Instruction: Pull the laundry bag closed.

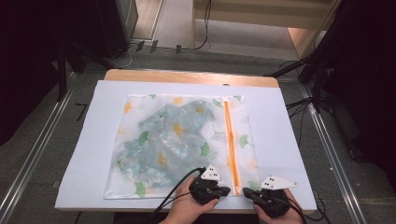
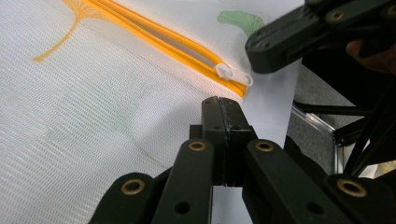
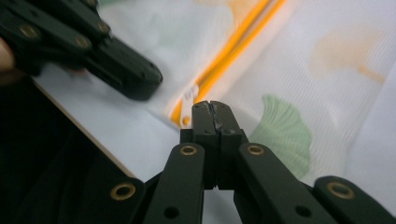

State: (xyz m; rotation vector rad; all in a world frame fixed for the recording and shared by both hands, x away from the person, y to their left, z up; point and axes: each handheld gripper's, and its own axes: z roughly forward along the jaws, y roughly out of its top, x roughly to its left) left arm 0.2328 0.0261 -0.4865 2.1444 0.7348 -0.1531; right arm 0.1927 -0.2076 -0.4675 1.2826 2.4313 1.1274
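A white mesh laundry bag (image 1: 140,184) printed with ginkgo leaves lies flat on the table, with a blue-green patterned garment (image 1: 163,140) inside it. An orange zipper (image 1: 229,140) runs down its right side. The white zipper pull (image 2: 233,74) (image 3: 189,97) sits at the near end. My left gripper (image 1: 226,190) (image 2: 223,101) is shut, its tip over the mesh just short of the pull. My right gripper (image 1: 246,191) (image 3: 210,105) is shut too, its tip beside the pull and not holding it. The two tips face each other across the zipper's end.
A white sheet (image 1: 93,163) covers the wooden table (image 1: 187,75), and the bag's near edge lies close to the table's front edge. Metal rails (image 1: 32,154) and cables (image 1: 299,105) run along the floor at both sides. Dark stands rise at the back.
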